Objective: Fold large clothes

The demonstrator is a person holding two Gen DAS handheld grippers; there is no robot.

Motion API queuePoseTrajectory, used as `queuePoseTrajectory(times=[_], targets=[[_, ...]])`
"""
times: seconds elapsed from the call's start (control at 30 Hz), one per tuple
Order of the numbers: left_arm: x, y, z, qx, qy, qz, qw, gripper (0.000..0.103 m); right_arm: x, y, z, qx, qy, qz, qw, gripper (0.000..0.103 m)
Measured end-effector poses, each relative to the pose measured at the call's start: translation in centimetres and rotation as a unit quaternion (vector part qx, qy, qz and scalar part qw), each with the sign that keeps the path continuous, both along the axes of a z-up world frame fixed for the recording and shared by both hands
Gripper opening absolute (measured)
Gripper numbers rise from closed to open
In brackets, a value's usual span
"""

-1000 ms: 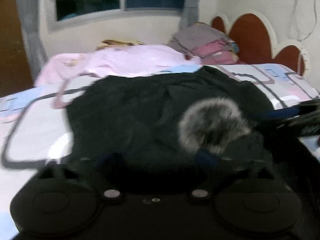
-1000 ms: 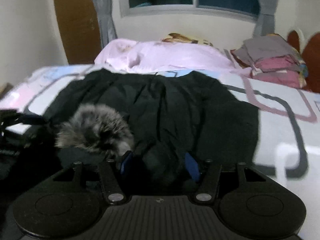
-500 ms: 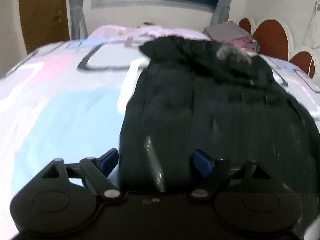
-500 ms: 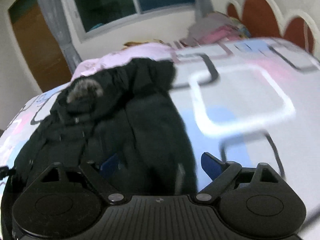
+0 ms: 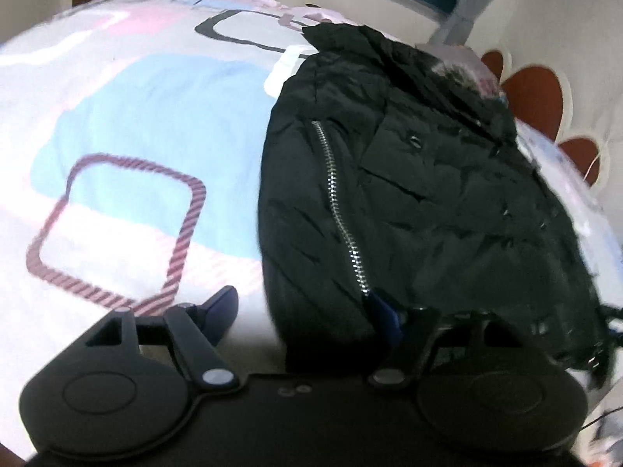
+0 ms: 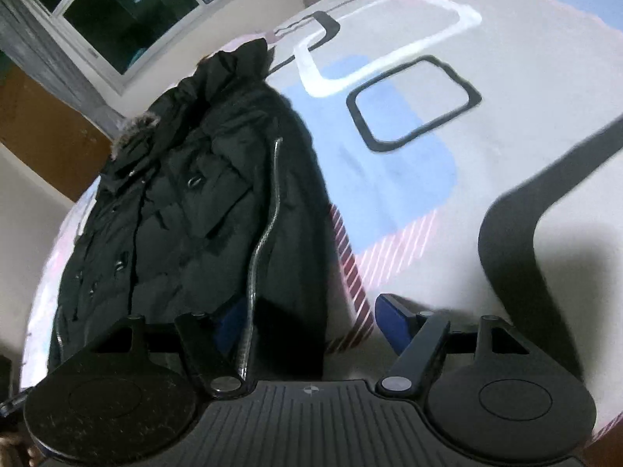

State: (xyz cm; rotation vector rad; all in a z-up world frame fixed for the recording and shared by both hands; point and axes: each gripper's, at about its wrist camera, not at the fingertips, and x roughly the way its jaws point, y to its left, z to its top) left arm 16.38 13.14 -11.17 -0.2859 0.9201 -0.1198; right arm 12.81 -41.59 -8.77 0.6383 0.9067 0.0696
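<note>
A black padded coat (image 5: 409,194) with a grey fur hood trim (image 5: 455,72) and silver zippers lies lengthwise on the bed. It also shows in the right wrist view (image 6: 194,214). My left gripper (image 5: 303,311) is open at the coat's near left hem corner, its right finger over the fabric, its left finger over the sheet. My right gripper (image 6: 311,323) is open at the coat's near right hem corner, its left finger over the fabric by the zipper (image 6: 268,210), its right finger over the sheet.
The bed sheet (image 5: 136,136) is white with blue, pink and black rectangle patterns. A red scalloped headboard (image 5: 545,93) stands at the far right. A window (image 6: 117,11), grey curtain and brown door (image 6: 35,132) are behind the bed.
Both grippers have drawn back from the hood end to the coat's hem end, then dropped closer to its two near corners. Both jaws went from shut on fabric to open.
</note>
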Motion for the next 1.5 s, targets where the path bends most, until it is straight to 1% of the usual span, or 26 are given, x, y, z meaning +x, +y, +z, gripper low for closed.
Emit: queuePoseTrajectory(times=[0.1, 0.13, 0.23, 0.3, 0.37, 0.43, 0.53, 0.6, 0.67, 0.7, 0.73, 0.77, 0.8, 0.83, 0.87, 0.9, 0.93, 0.97, 1.0, 1.07, 1.13, 1.17, 1.2, 1.23, 1.33, 1.5], targets=[[-0.3, 0.1, -0.1, -0.02, 0.001, 0.009, 0.9997, 0.07, 0.2, -0.4, 0.3, 0.008, -0.012, -0.005, 1.0, 0.071], [-0.2, 0.1, -0.1, -0.033, 0.001, 0.012, 0.9994, 0.067, 0.6, -0.8, 0.5, 0.01, -0.016, -0.012, 1.0, 0.063], [0.7, -0.1, -0.1, -0.055, 0.002, 0.017, 0.9983, 0.063, 2.4, -1.5, 0.2, 0.032, -0.012, -0.023, 0.999, 0.063], [1.7, -0.9, -0.4, -0.047, 0.012, 0.01, 0.9988, 0.063, 3.5, -1.0, -0.3, 0.042, 0.001, -0.009, 0.999, 0.063], [1.9, -1.8, -0.3, -0.024, 0.016, -0.007, 0.9996, 0.063, 3.7, -0.2, -0.3, 0.05, 0.003, 0.018, 0.999, 0.063], [1.0, -2.0, -0.3, -0.017, 0.011, -0.019, 0.9996, 0.058, 3.1, 0.5, -0.4, 0.079, 0.009, 0.047, 0.996, 0.063], [-1.2, -1.4, -0.7, -0.051, 0.008, -0.02, 0.9985, 0.058, 1.3, 1.4, -0.5, 0.082, 0.005, 0.066, 0.994, 0.063], [-1.7, -1.3, -0.9, -0.066, 0.008, -0.012, 0.9977, 0.058, 0.6, 0.9, -0.9, 0.115, 0.006, 0.051, 0.992, 0.063], [-1.3, -1.5, -0.8, -0.069, 0.012, -0.014, 0.9974, 0.058, 0.7, 0.7, -1.2, 0.126, 0.007, 0.048, 0.991, 0.063], [-0.9, -1.9, -0.7, -0.073, 0.01, -0.024, 0.997, 0.059, 1.0, 0.9, -1.1, 0.124, 0.008, 0.056, 0.991, 0.063], [-0.5, -2.3, -0.6, -0.072, 0.006, -0.036, 0.9967, 0.066, 1.3, 1.2, -1.0, 0.112, 0.01, 0.066, 0.991, 0.06], [-0.2, -2.9, -0.7, -0.067, 0.007, -0.045, 0.9967, 0.069, 1.9, 1.8, -0.7, 0.087, 0.013, 0.08, 0.993, 0.054], [0.2, -3.5, -0.9, -0.056, 0.008, -0.054, 0.9969, 0.07, 2.1, 2.2, -0.4, 0.077, 0.014, 0.089, 0.993, 0.054], [0.4, -4.0, -1.0, -0.043, 0.004, -0.06, 0.9972, 0.067, 2.1, 2.2, -0.4, 0.073, 0.015, 0.094, 0.993, 0.045], [0.5, -4.3, -1.0, -0.03, -0.001, -0.062, 0.9976, 0.058, 2.3, 2.2, -0.6, 0.073, 0.018, 0.098, 0.992, 0.027], [0.5, -4.2, -1.0, -0.031, -0.004, -0.057, 0.9979, 0.032, 2.2, 1.9, -0.7, 0.082, 0.019, 0.096, 0.992, 0.023], [0.3, -3.5, -1.0, -0.061, -0.008, -0.047, 0.997, 0.013, 2.1, 1.4, -0.6, 0.099, 0.015, 0.089, 0.991, 0.016], [-0.1, -2.7, -0.7, -0.09, -0.019, -0.033, 0.9953, 0.013, 1.7, 1.3, 0.1, 0.103, 0.005, 0.084, 0.991, 0.015], [-0.9, -1.8, -0.1, -0.116, -0.043, -0.025, 0.992, 0.012, 1.4, 1.2, 0.8, 0.102, -0.007, 0.081, 0.992, 0.015], [-1.8, -0.8, 0.5, -0.139, -0.061, -0.014, 0.9883, 0.012, 0.9, 1.0, 1.8, 0.112, -0.033, 0.071, 0.991, 0.014], [-1.4, -0.6, -0.5, -0.14, -0.037, -0.002, 0.9895, 0.012, 1.2, 1.3, 1.0, 0.104, -0.019, 0.067, 0.992, 0.014], [-1.0, -0.9, -1.2, -0.13, -0.02, 0.0, 0.9914, 0.012, 1.9, 1.8, -0.1, 0.094, 0.01, 0.063, 0.994, 0.014], [-0.5, -1.3, -1.9, -0.124, -0.006, 0.002, 0.9923, 0.012, 2.0, 1.7, -1.0, 0.104, 0.025, 0.057, 0.993, 0.014], [-0.5, -1.4, -2.0, -0.13, -0.007, 0.007, 0.9915, 0.012, 2.0, 1.3, -1.2, 0.126, 0.027, 0.042, 0.991, 0.014], [-1.1, -0.9, -1.0, -0.159, -0.036, 0.016, 0.9864, 0.011, 1.4, 0.5, 0.5, 0.146, -0.007, 0.031, 0.989, 0.014], [-0.5, -0.2, 2.5, -0.202, -0.095, 0.014, 0.9746, 0.011, 2.7, 0.0, 4.6, 0.155, -0.061, 0.038, 0.985, 0.013]])
